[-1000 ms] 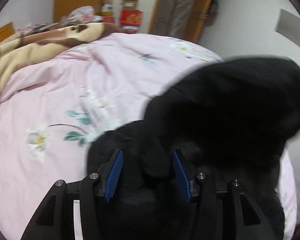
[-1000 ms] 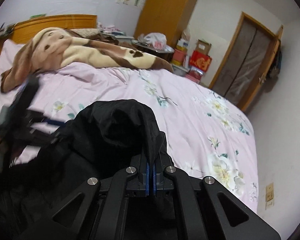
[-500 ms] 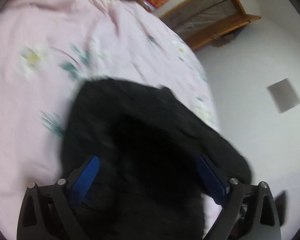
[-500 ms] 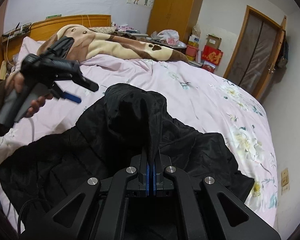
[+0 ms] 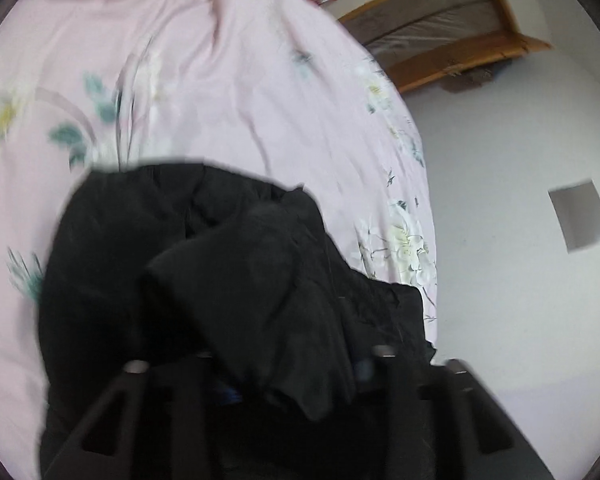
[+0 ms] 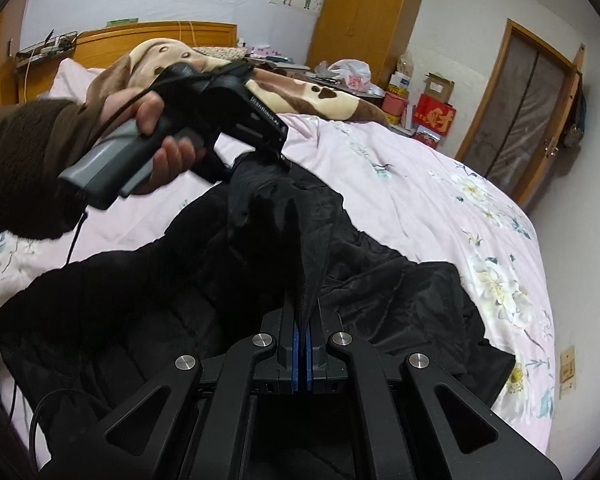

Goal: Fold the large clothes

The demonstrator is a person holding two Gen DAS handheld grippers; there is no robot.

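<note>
A large black padded jacket [image 6: 180, 300] lies crumpled on the pink floral bed [image 6: 440, 188]. My right gripper [image 6: 302, 320] is shut on a raised fold of the jacket and holds it up. My left gripper [image 6: 256, 164], held in a hand at the left, pinches the far top of the same raised fold. In the left wrist view the jacket [image 5: 188, 264] drapes over my left gripper [image 5: 292, 376]; its fingers are mostly hidden by cloth and blurred, drawn close together around the fabric.
A brown and cream blanket [image 6: 300, 92] lies at the head of the bed by the wooden headboard [image 6: 148, 34]. A wardrobe [image 6: 364, 16], boxes [image 6: 432, 112] and a door [image 6: 528, 120] stand beyond the bed. The bed's right edge [image 6: 548, 320] meets a white wall.
My left gripper went from wide open above the jacket to closed on the raised fold near my right gripper. The right gripper kept its grip and stayed roughly in place.
</note>
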